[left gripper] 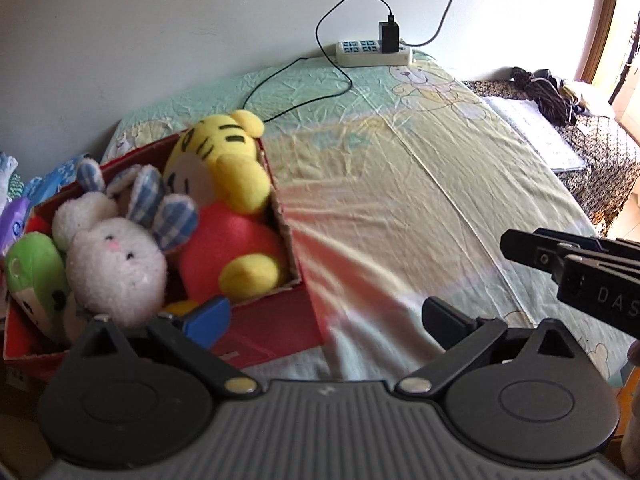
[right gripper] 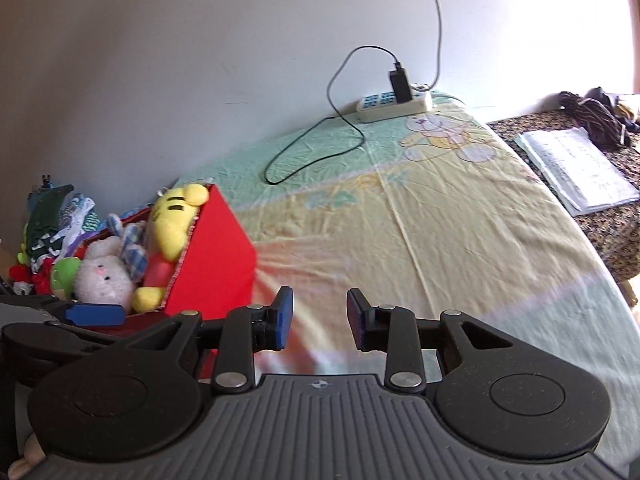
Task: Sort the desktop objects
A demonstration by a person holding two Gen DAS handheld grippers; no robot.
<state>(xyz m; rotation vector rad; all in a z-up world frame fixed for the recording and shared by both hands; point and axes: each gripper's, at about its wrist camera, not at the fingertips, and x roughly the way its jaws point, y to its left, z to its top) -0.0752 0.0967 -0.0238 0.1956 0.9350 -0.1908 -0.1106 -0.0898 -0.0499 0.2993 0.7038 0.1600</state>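
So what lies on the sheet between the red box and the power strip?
Only a loop of black cable lies on the sheet between the red box and the power strip; otherwise bare. The right wrist view shows it best.

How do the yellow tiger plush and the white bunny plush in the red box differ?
The yellow tiger plush is yellow with black stripes and a red body; the white bunny plush is fluffy white with blue checked ears. The tiger looks larger and its head rises above the rim of the red box; the bunny sits lower, nearer the left gripper. Both are soft toys lying in the box.
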